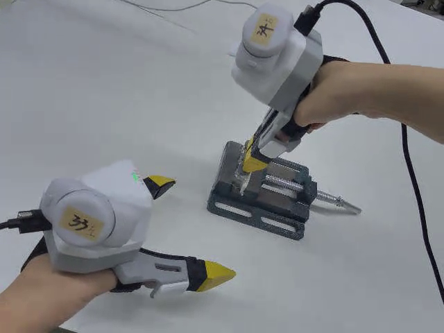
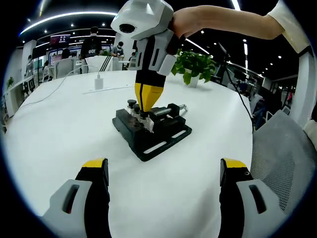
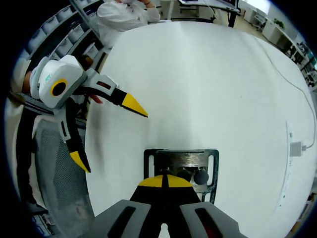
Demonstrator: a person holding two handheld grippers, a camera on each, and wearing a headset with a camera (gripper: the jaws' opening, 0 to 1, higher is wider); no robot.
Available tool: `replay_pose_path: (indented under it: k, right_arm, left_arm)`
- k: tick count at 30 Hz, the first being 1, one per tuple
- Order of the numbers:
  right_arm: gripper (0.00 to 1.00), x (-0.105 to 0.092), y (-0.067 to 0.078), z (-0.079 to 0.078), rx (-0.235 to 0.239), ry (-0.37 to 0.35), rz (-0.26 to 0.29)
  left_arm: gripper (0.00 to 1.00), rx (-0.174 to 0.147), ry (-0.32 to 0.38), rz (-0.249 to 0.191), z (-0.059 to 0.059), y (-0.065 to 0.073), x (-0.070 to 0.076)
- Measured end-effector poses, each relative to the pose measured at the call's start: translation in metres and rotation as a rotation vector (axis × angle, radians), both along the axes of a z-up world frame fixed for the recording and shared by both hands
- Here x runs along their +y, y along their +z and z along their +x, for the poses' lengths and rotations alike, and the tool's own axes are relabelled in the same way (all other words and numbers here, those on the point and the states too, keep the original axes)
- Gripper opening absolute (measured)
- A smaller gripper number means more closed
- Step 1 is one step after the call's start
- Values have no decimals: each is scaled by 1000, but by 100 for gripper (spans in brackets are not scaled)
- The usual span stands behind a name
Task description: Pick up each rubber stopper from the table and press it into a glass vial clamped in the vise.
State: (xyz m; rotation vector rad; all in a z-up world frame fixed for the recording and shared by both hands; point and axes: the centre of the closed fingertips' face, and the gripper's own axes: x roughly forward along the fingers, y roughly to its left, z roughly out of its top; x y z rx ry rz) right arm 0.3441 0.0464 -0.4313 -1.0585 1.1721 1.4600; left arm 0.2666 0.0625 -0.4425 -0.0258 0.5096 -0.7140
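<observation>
A dark metal vise (image 1: 262, 201) stands mid-table, its screw handle pointing right. Glass vials with black rubber stoppers (image 2: 132, 104) stand clamped in a row in the vise (image 2: 153, 131). My right gripper (image 1: 251, 164) comes down from above with its yellow tips shut, right on top of a vial (image 1: 242, 179); whatever is under the tips is hidden. In the right gripper view, its shut tips (image 3: 162, 181) cover part of the row, and a stoppered vial (image 3: 200, 176) shows beside them. My left gripper (image 1: 190, 229) hovers open and holds nothing, to the left of the vise.
The white table (image 1: 125, 90) stretches wide around the vise. A white charger (image 2: 98, 82) with its cable lies far back on the table. A grey mesh chair (image 2: 285, 158) stands at the table's edge, with a potted plant (image 2: 194, 64) beyond.
</observation>
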Motion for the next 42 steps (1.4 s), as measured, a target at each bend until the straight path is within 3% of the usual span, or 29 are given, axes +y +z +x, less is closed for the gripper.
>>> replay_pose_path:
  k: [8, 10, 11, 17, 20, 29, 32, 36, 42]
  right_arm:
    - [0, 3, -1, 3, 35, 4, -59]
    - [0, 2, -1, 1, 24, 16, -74]
    - [0, 2, -1, 4, 0, 64, -83]
    - [0, 4, -2, -1, -16, 100, -177]
    - [0, 5, -3, 1, -20, 111, -196]
    - [0, 1, -1, -2, -45, 40, -125]
    - [0, 0, 0, -4, -53, -22, -57]
    - [0, -2, 3, -8, -24, -122, 24]
    - [0, -2, 7, -16, -20, -134, 32]
  left_arm:
    - [92, -2, -7, 2, 1, 2, -2]
    - [92, -2, -3, 0, 1, 2, -2]
    - [92, -4, -1, 1, 1, 3, -2]
    - [92, -16, 11, -1, -1, 11, 1]
    - [92, -25, 18, 3, -2, 15, 4]
    - [92, -65, 40, 28, -1, 33, 16]
    - [92, -79, 43, 30, -1, 41, 17]
    - [92, -91, 38, 41, -3, 45, 15]
    - [92, -100, 51, 48, -6, 49, 12]
